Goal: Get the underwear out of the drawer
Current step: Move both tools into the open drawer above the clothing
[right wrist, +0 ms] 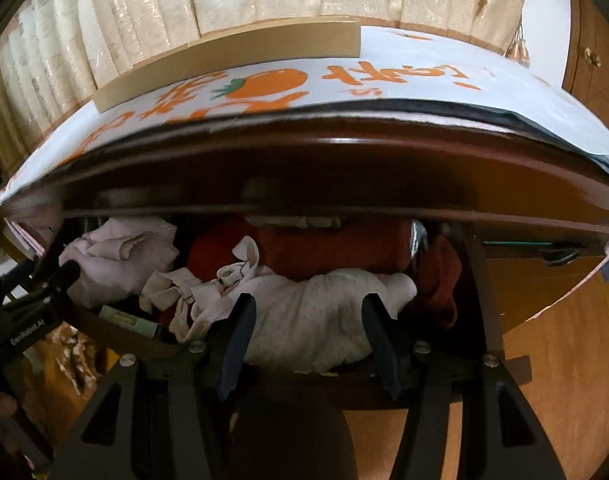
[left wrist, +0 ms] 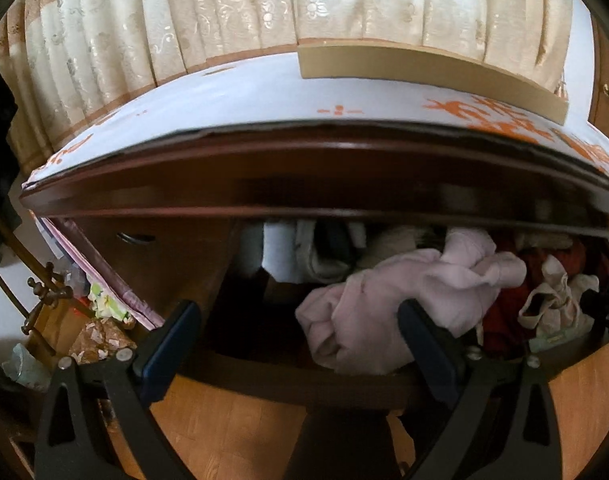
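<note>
A dark wooden drawer (left wrist: 288,384) stands pulled open, full of crumpled clothing. In the left wrist view a pale pink garment (left wrist: 384,304) lies at the drawer's front, with cream underwear (left wrist: 556,300) and red cloth to its right. My left gripper (left wrist: 300,328) is open and empty, its right finger against the pink garment. In the right wrist view a white dotted garment (right wrist: 316,316) lies at the front edge. My right gripper (right wrist: 308,320) is open, its fingers on either side of that garment. The pink garment (right wrist: 120,256) and the left gripper's body (right wrist: 28,304) show at the left.
The dresser top (left wrist: 264,96) carries a white sheet with orange print and a flat tan board (left wrist: 424,68). Cream curtains (left wrist: 184,12) hang behind. Clutter and a brass frame (left wrist: 48,296) stand at the left. Orange wood flooring (left wrist: 232,432) lies below.
</note>
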The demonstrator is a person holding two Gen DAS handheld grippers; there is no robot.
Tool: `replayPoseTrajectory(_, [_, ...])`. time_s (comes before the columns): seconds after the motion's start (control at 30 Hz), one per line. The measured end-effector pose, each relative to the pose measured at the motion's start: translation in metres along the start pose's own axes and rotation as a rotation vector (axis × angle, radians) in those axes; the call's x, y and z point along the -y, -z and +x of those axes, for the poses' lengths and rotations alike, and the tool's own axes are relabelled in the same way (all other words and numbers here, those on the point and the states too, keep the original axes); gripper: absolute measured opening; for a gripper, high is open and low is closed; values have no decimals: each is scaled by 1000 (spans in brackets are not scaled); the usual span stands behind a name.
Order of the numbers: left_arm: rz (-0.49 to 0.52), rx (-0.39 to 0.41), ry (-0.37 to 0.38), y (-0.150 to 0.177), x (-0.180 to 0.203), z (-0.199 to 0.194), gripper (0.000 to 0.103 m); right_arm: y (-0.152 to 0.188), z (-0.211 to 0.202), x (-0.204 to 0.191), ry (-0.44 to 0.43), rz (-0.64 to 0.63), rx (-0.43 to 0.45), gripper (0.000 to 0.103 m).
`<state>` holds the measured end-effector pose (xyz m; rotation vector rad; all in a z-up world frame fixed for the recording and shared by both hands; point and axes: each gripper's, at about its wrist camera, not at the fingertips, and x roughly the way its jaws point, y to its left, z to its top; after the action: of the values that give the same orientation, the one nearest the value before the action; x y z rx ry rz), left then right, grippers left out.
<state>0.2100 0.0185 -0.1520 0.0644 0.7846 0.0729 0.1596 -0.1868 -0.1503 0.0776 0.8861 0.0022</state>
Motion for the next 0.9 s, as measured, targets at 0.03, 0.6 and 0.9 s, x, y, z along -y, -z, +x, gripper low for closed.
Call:
replayPoseTrajectory(0.03, [2, -2, 7, 2, -1, -1, 101, 4, -2, 0, -10, -1, 1, 59])
replayPoseTrajectory(0.6, [54, 4, 50, 42, -2, -34, 101, 42, -22, 4, -59, 3, -66, 63])
replayPoseTrajectory(0.9, [30, -13, 82, 64, -9, -50, 101, 47, -26, 6, -57, 6, -75, 64])
